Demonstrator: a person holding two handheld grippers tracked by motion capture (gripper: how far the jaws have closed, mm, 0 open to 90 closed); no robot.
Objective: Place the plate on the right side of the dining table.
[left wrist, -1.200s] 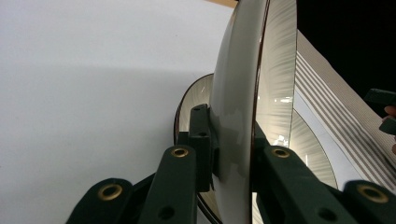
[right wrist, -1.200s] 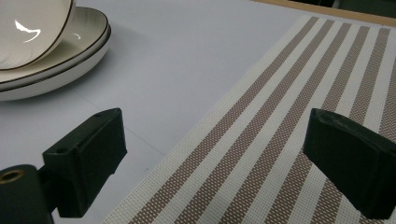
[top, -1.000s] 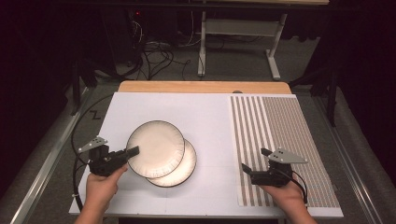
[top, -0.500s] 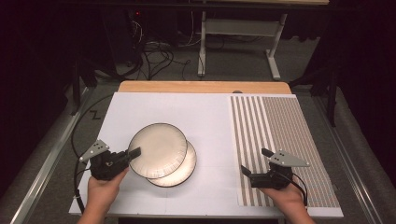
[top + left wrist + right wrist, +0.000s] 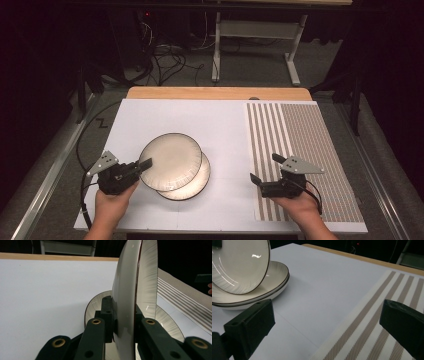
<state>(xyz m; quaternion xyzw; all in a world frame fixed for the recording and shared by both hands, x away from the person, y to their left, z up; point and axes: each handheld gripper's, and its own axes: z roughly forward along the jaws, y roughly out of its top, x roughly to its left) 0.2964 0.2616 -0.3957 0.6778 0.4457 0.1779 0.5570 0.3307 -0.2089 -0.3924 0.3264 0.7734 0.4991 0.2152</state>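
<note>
Two plates, left gripper (image 5: 145,164) clamped on upper plate (image 5: 172,160) (tilted over lower plate (image 5: 197,185)), right gripper (image 5: 263,171) wide open.

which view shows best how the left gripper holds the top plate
The left gripper view: its fingers clamp the top plate at the rim. The high view shows the left gripper at that plate's left edge; the right gripper view shows the plate tilted over the lower plate.
</note>
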